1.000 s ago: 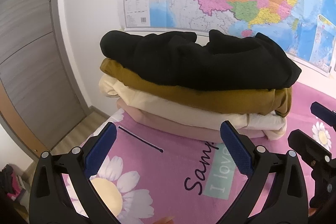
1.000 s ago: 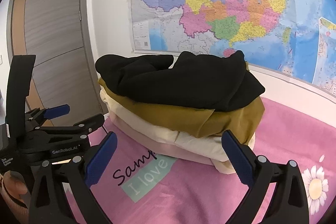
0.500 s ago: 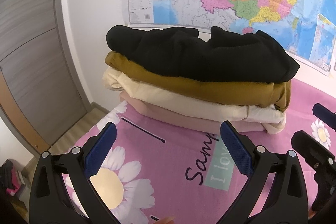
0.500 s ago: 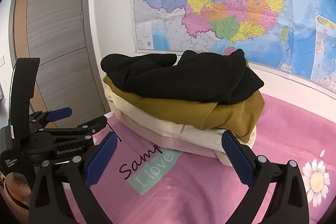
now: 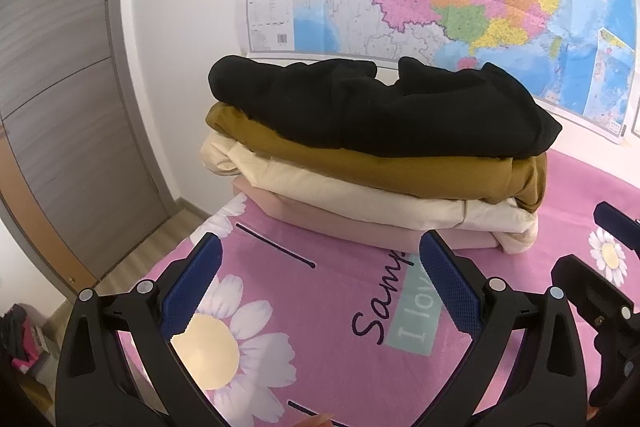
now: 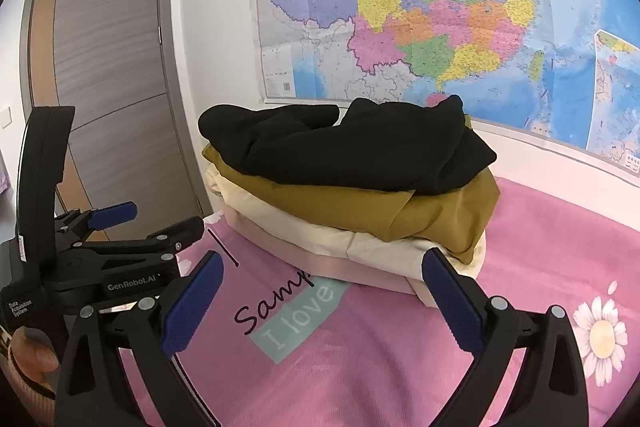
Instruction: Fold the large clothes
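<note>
Four folded garments, black fleece [image 5: 380, 107] on top, sit stacked mid-frame on a pink daisy-print bedspread [image 5: 328, 339]; left tongs [image 5: 320, 283] and right tongs [image 6: 320, 291] hover released, empty.

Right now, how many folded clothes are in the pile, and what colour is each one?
Black: 1
Mustard brown: 1
Cream: 1
Pale pink: 1
Total: 4

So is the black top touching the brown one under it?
Touching. In the right wrist view the black top lies flat on the brown one, with no gap along the edge where they meet.
</note>
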### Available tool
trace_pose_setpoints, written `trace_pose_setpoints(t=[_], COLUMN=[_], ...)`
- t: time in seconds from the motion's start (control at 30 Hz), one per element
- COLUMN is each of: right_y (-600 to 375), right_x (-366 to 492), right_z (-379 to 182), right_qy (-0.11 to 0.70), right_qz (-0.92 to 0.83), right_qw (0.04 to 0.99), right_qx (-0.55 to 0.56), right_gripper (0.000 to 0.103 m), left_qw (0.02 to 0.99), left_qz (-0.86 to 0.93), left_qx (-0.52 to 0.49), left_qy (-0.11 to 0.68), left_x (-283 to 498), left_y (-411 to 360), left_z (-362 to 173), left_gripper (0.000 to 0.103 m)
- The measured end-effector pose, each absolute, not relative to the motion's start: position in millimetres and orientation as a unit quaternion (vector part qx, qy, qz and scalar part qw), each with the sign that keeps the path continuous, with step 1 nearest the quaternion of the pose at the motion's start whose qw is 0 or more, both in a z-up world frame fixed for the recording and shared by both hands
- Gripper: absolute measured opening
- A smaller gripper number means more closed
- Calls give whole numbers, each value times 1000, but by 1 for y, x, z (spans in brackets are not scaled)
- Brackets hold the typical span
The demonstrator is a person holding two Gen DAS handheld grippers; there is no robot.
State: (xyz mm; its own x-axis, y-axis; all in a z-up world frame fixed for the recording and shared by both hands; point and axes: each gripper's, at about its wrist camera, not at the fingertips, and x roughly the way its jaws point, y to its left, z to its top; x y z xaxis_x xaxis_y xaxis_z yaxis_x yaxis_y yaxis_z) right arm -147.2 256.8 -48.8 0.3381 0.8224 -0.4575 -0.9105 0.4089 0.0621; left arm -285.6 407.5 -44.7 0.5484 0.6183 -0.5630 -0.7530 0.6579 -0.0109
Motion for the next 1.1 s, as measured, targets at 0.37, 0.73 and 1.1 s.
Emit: trace_pose_setpoints(t=[0.37, 0.73, 1.1], right_y=[249, 243, 236], right_x=[-150, -155, -157], right_z=[-47, -46, -43], right_qy=[211, 209, 203], right_qz=[535, 533, 535], right_qw=[812, 815, 815], right_qx=[-95, -92, -89], right_gripper=[97, 97, 97], left_qw=[872, 873, 874], left_qz=[393, 394, 394], left_qx=[-125, -118, -119], left_qy=[264, 263, 257], left_x=[-289, -292, -300], left_y=[401, 392, 384], left_z=[-42, -39, -35], left_gripper=[98, 98, 98])
